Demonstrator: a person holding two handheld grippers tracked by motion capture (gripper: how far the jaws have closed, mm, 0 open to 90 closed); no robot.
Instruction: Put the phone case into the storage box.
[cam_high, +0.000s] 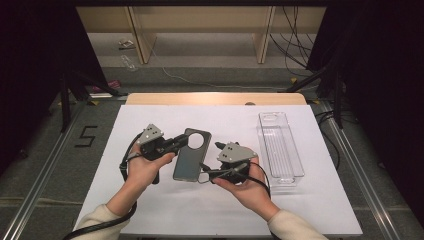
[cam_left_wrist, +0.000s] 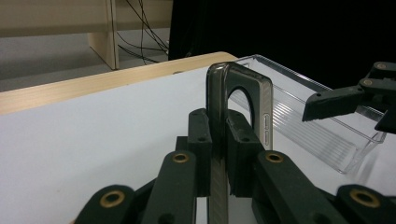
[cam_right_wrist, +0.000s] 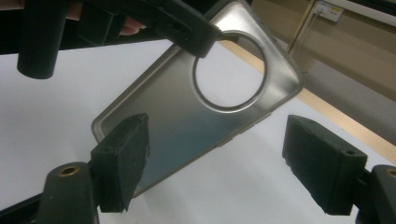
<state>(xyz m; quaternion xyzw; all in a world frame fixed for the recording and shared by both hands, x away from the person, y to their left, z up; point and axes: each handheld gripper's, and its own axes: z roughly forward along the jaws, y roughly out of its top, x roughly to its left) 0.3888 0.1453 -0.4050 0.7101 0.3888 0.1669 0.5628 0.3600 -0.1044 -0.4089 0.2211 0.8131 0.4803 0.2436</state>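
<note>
1. At a white table (cam_high: 150, 210), we hold a smoky translucent phone case (cam_high: 191, 155) in the left gripper (cam_high: 181, 142), whose jaws are clamped tight on the case's edge near its round camera opening; the left gripper view shows the case (cam_left_wrist: 219, 140) standing on edge between the two black pads.

2. Our right gripper (cam_high: 207, 175) sits just beside the case's lower end, jaws spread wide and empty; in the right gripper view the case (cam_right_wrist: 187, 126) lies beyond the gap, with no pad pressing on it.

3. The case hangs above the table between our two hands, left of a clear plastic tray (cam_high: 280, 147) that rests near the right edge and looks empty.

4. We judge this the handover or regrip step: one gripper carries the case while the other stands free beside it.

5. The next move, as we read it, calls for the right gripper to line up squarely on the case's thin wall and close before the left lets go, or for the left alone to carry the case to the tray; the flexible wall could bend or slip under a skewed grip.

6. Hard to make out: whether the case's lower corner touches the table, and how deep the left pads bite. The left gripper view cuts off the case's bottom.
</note>
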